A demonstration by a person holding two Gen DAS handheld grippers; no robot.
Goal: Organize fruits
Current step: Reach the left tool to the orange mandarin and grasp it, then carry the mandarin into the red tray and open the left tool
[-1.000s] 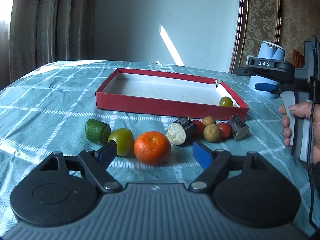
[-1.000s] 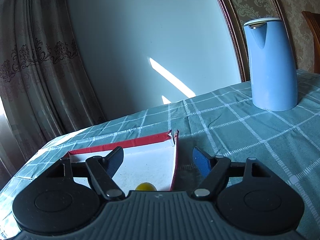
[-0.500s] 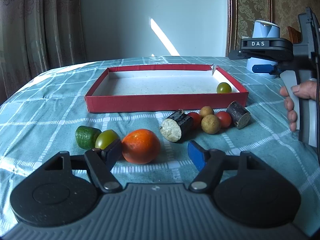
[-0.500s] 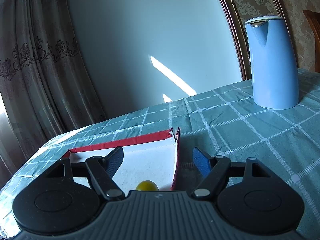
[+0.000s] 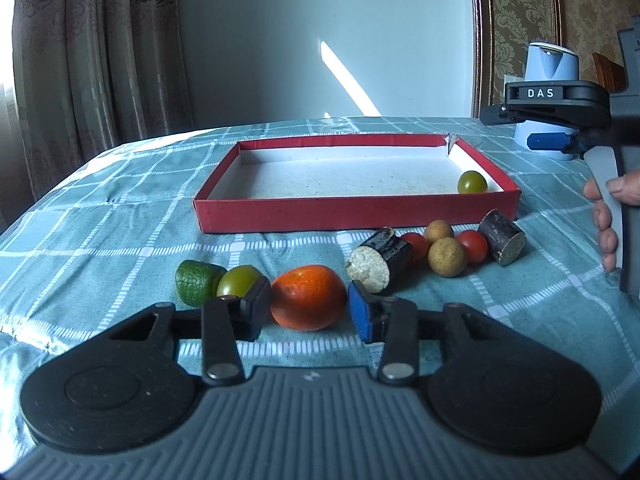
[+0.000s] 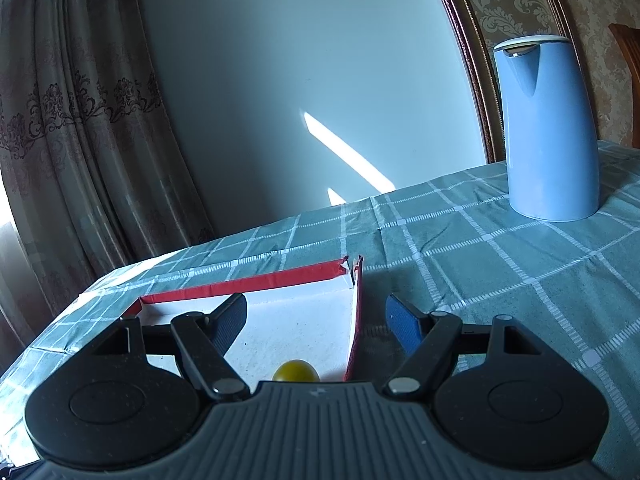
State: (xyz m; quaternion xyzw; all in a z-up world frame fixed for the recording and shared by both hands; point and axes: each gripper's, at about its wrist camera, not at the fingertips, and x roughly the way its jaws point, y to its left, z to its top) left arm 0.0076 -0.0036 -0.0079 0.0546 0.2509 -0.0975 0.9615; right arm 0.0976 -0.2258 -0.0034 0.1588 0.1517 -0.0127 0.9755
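In the left wrist view an orange mandarin [image 5: 308, 297] lies on the tablecloth between the fingers of my left gripper [image 5: 308, 306], which is open around it, close on both sides. A green tomato [image 5: 239, 280] and a green fruit piece [image 5: 197, 282] lie left of it. Two dark cane pieces [image 5: 380, 261], two longans [image 5: 447, 256] and two red cherry tomatoes [image 5: 474, 245] lie to the right. A red box [image 5: 352, 210] behind holds one green tomato [image 5: 472, 182]. My right gripper [image 6: 316, 320] is open and empty over the box's right wall [image 6: 356, 320].
A blue kettle [image 6: 546, 128] stands on the checked tablecloth [image 6: 480, 248] at the far right. The right gripper's body and the hand holding it [image 5: 608, 216] show at the right edge of the left wrist view. Curtains hang at the left.
My left gripper has moved forward and lower so its fingers now flank the mandarin, and they have narrowed. The right gripper has hardly moved.
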